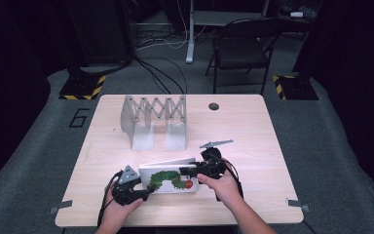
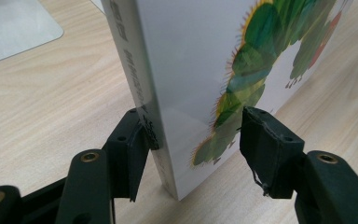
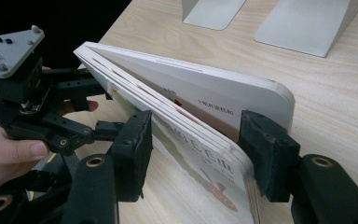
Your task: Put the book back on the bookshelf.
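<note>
Two grippers meet at one book (image 1: 168,179) near the front edge of the wooden table (image 1: 253,136). We see a thick board book with a white cover and a green caterpillar on it (the caterpillar has a red bit at one end). The book stands up on its edge, tilted a little, not lying flat.

We see the left gripper (image 1: 146,194) at the book's left end in the high view. In the left gripper view its two black jaws sit on each side of the book's corner. One pad (image 2: 137,147) touches the spine side. The other pad (image 2: 261,140) is right at the cover, on the caterpillar picture. We cannot tell if it presses hard, so we cannot tell if the book is truly held there.

We see the right gripper (image 1: 187,170) at the book's right end. In the right gripper view its jaws are partly open with the book's round corner between them. The left pad (image 3: 137,144) is against the front cover, and the right pad (image 3: 263,149) is by the back cover. We cannot tell if they squeeze.

Behind the book, well apart from it, stands a grey metal rack (image 1: 155,121) with upright plates.
</note>
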Demonstrator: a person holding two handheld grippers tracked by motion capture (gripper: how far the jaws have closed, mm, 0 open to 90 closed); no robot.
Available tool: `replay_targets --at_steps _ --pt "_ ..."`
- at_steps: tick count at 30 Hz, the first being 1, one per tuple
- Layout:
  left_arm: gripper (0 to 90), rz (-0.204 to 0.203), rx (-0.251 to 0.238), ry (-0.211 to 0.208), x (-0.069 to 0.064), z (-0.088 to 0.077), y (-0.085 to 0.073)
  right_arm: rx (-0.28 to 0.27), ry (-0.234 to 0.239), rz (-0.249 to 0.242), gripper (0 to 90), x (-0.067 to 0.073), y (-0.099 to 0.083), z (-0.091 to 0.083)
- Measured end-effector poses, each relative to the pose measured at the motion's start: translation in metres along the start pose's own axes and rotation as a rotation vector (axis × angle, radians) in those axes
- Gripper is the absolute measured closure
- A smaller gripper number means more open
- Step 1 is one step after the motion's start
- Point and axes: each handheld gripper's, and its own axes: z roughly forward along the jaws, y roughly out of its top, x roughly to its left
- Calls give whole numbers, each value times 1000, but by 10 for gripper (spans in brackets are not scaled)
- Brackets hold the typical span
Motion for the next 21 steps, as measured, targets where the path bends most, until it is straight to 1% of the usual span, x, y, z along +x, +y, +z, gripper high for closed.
replay_targets --at_steps 2,3,4,5,6,7,11,12,13,16,17,18,20,21 --pt "428 -2 -8 -7 0 -3 1 -2 -12 -5 443 0 -3 -3" --pt "428 3 -12 -6 0 -5 2 -6 -9 2 441 -2 -6 -5" --pt "428 -1 -19 -6 0 -6 3 -6 -9 2 441 -2 -6 -5" --pt "428 4 -21 -8 1 -8 5 -14 -12 6 441 -6 -8 -7" --pt "428 4 -21 -8 1 -8 5 -14 -12 6 441 -6 -8 -7" --pt "427 3 -28 -7 0 -9 6 -16 -7 20 442 -9 -9 -9" --pt "428 9 -20 -14 -1 -11 6 -17 -2 32 442 -12 -12 -9" --pt "428 17 -19 -13 -1 -11 6 -17 3 26 442 -13 -13 -9" --pt "428 23 -23 -11 -2 -12 5 -18 6 30 442 -12 -14 -9" --pt "429 23 -24 -12 -3 -13 4 -19 8 30 442 -12 -16 -9" --pt "430 34 -22 -13 -5 -14 3 -22 12 28 442 -12 -19 -10" --pt "431 34 -22 -13 -5 -14 3 -22 12 28 442 -12 -19 -10" --pt "432 49 -24 -15 -7 -16 2 -24 14 23 442 -11 -22 -11" --pt "434 57 -25 -15 -8 -17 1 -29 15 10 441 -12 -25 -11"
